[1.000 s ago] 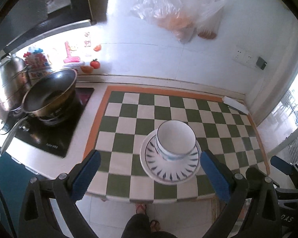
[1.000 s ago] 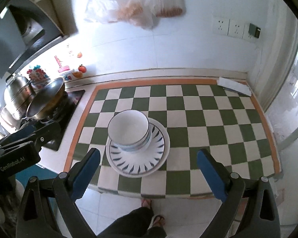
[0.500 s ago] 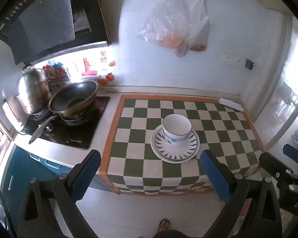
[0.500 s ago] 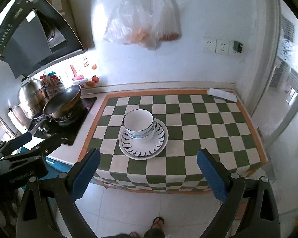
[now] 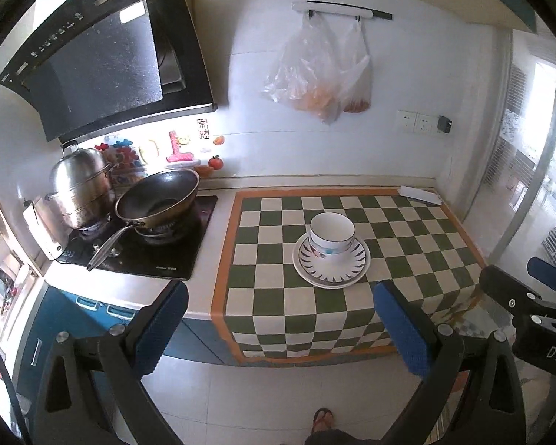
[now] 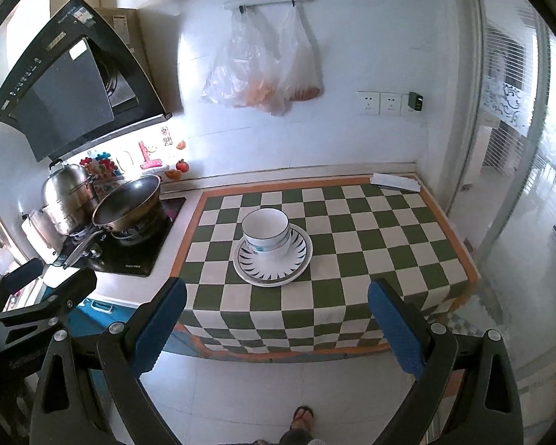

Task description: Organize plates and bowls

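A white bowl (image 5: pixel 331 232) (image 6: pixel 266 230) with a dark rim line sits stacked on white plates (image 5: pixel 331 269) (image 6: pixel 272 265) with dark petal marks, on the green-and-white checked cloth (image 5: pixel 270 278) (image 6: pixel 352 259). My left gripper (image 5: pixel 283 328) stands open and empty, well back from the counter and above the floor. My right gripper (image 6: pixel 276 324) is also open and empty, likewise far short of the dishes. In the left wrist view the right gripper's body (image 5: pixel 530 304) shows at the right edge.
A dark wok (image 5: pixel 157 198) and a steel steamer pot (image 5: pixel 79 187) stand on the hob (image 5: pixel 144 248) to the left, under a black hood (image 5: pixel 103 52). Plastic bags (image 5: pixel 318 74) hang on the wall. A white flat box (image 5: pixel 420 194) lies at the cloth's far right. A person's sandalled foot (image 6: pixel 302 417) is below.
Both grippers have pulled back and up from the counter over the last second; the bowl and plates look smaller and stay put. Both stay open.
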`<state>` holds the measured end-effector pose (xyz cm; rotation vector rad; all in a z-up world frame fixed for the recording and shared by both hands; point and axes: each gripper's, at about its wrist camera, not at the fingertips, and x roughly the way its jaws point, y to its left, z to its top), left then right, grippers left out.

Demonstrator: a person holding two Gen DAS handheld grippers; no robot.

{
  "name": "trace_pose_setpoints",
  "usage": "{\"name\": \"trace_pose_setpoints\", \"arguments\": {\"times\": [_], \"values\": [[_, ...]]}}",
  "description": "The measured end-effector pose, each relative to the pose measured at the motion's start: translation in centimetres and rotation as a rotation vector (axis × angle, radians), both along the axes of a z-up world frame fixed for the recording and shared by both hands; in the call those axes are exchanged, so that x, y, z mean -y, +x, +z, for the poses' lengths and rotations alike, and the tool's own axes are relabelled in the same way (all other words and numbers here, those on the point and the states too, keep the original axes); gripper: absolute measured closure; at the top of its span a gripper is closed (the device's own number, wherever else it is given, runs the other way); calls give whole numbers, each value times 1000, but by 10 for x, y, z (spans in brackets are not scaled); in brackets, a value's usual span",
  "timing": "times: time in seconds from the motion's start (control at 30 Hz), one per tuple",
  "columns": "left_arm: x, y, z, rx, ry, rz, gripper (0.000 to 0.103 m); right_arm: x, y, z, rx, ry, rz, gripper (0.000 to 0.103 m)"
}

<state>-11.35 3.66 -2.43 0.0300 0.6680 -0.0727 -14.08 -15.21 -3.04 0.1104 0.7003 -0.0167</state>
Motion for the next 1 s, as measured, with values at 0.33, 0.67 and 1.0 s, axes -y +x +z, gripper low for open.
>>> {"name": "trace_pose_setpoints", "arguments": {"times": [0.33, 0.67, 1.0], "values": [[-4, -22, 1, 17, 3, -2, 1, -7, -26, 2, 14, -7, -14, 3], [-5, -28, -2, -3, 1, -4, 1, -7, -35, 0, -4, -9, -14, 2], [-11, -28, -3, -11, -8, 0, 1, 0, -36, -1, -15, -9, -23, 2]]}}
